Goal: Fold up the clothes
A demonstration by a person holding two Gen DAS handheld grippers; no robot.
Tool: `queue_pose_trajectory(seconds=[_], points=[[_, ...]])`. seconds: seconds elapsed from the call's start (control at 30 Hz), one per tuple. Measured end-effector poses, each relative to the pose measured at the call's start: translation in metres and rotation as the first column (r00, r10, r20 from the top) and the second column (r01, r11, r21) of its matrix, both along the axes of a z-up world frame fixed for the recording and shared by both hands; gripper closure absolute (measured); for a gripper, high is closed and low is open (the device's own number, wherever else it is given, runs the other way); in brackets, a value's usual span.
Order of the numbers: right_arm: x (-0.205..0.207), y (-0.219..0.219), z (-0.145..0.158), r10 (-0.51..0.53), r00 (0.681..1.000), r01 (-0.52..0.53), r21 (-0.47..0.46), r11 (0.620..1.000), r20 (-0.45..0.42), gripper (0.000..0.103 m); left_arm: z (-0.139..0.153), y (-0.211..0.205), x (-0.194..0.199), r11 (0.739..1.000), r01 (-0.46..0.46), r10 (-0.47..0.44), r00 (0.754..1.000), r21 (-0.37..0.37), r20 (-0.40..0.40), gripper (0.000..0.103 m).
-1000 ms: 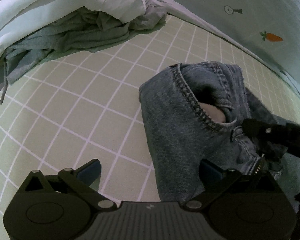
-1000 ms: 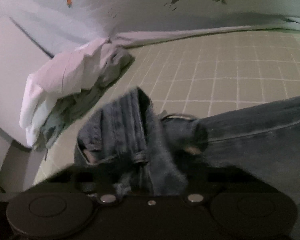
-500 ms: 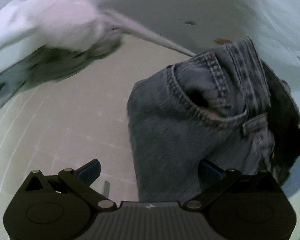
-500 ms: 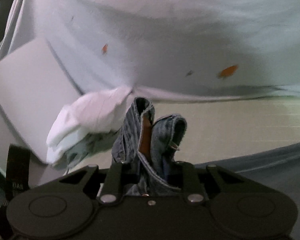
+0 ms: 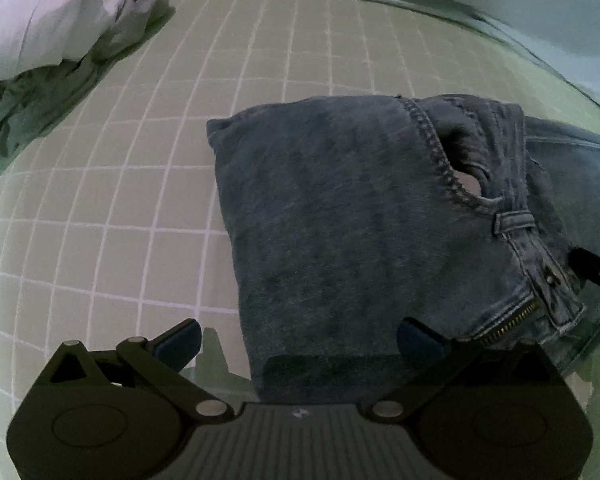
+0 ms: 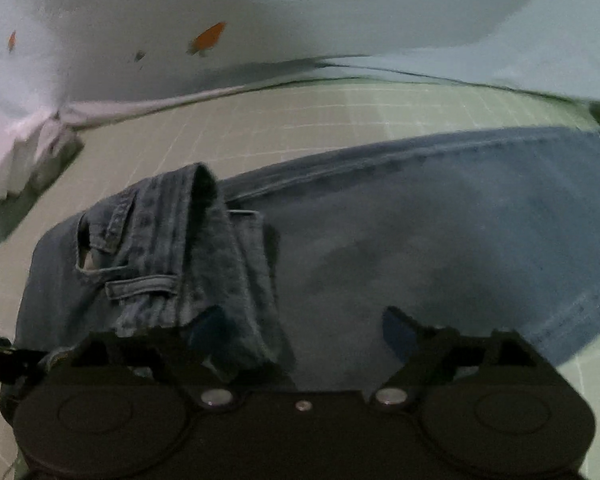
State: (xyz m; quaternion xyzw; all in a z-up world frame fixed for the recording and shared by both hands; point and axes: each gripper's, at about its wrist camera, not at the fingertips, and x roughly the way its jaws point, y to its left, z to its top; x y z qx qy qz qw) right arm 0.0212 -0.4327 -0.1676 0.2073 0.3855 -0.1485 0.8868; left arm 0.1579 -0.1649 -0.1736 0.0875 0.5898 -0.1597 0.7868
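Green gridded bed surface (image 5: 100, 208) beneath both my claws: left claw (image 5: 300, 340) spread over the jeans (image 5: 340, 208); right claw (image 6: 300, 328) spread at their waistband; crumpled clothes pile (image 5: 60, 40) at the far-left edge.

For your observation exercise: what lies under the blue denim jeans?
The blue denim jeans rest on a pale green mat with a white grid, visible all round them. Whatever lies directly beneath the denim is covered.
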Motion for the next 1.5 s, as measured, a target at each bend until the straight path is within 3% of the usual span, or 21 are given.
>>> queue_pose_trajectory(seconds=[0.07, 0.23, 0.5, 0.9, 1.03, 1.17, 1.3, 1.33, 1.37, 1.4, 1.43, 1.47, 1.5], points=[[-0.01, -0.01, -0.008, -0.043, 0.999, 0.043, -0.007, 0.999, -0.019, 0.001, 0.0, -0.003, -0.001, 1.0, -0.006, 0.006, 1.0, 0.019, 0.004, 0.0], [-0.045, -0.043, -0.022, -0.181, 0.982, 0.18, -0.03, 0.983, -0.052, 0.001, -0.005, -0.014, 0.001, 0.996, -0.039, 0.038, 0.999, 0.075, 0.006, 0.0], [-0.109, -0.136, -0.044, -0.451, 0.892, 0.451, 0.011, 0.892, -0.022, 0.0, -0.003, -0.023, 0.0, 0.987, -0.09, 0.087, 0.996, 0.136, 0.028, 0.0], [-0.111, -0.305, -0.058, -0.585, 0.81, 0.582, -0.139, 0.801, 0.023, 0.0, 0.001, -0.043, -0.004, 0.959, -0.142, 0.124, 0.989, 0.244, 0.086, 0.0], [-0.094, -0.344, -0.061, -0.547, 0.837, 0.543, -0.166, 0.823, 0.021, 0.0, 0.002, -0.047, -0.006, 0.952, -0.138, 0.113, 0.988, 0.273, 0.106, 0.0], [-0.08, -0.353, -0.063, -0.51, 0.86, 0.506, -0.171, 0.845, 0.027, 0.0, 0.004, -0.046, -0.009, 0.952, -0.17, 0.148, 0.984, 0.253, 0.102, 0.0], [-0.063, -0.338, -0.062, -0.387, 0.922, 0.382, -0.185, 0.905, 0.009, 0.001, 0.003, -0.039, -0.009, 0.952, -0.207, 0.19, 0.977, 0.224, 0.096, 0.0], [-0.06, -0.335, -0.061, -0.364, 0.931, 0.359, -0.19, 0.914, 0.007, 0.003, 0.002, -0.038, -0.008, 0.952, -0.215, 0.198, 0.975, 0.219, 0.097, 0.0], [-0.06, -0.331, -0.059, -0.361, 0.933, 0.356, -0.196, 0.914, 0.011, 0.014, 0.002, -0.037, -0.008, 0.951, -0.222, 0.205, 0.974, 0.215, 0.098, 0.0], [-0.06, -0.328, -0.058, -0.357, 0.934, 0.353, -0.202, 0.914, 0.016, 0.032, 0.002, -0.038, -0.009, 0.95, -0.225, 0.208, 0.973, 0.214, 0.1, 0.0], [-0.061, -0.327, -0.056, -0.357, 0.934, 0.356, -0.188, 0.916, 0.028, 0.043, 0.002, -0.038, -0.01, 0.95, -0.226, 0.208, 0.973, 0.215, 0.104, 0.0], [-0.066, -0.33, -0.054, -0.367, 0.928, 0.371, -0.128, 0.92, 0.056, 0.061, 0.002, -0.037, -0.01, 0.95, -0.223, 0.204, 0.973, 0.217, 0.108, 0.0], [-0.068, -0.332, -0.052, -0.377, 0.923, 0.383, -0.086, 0.92, 0.076, 0.07, 0.002, -0.038, -0.009, 0.951, -0.219, 0.199, 0.974, 0.219, 0.11, 0.0]])
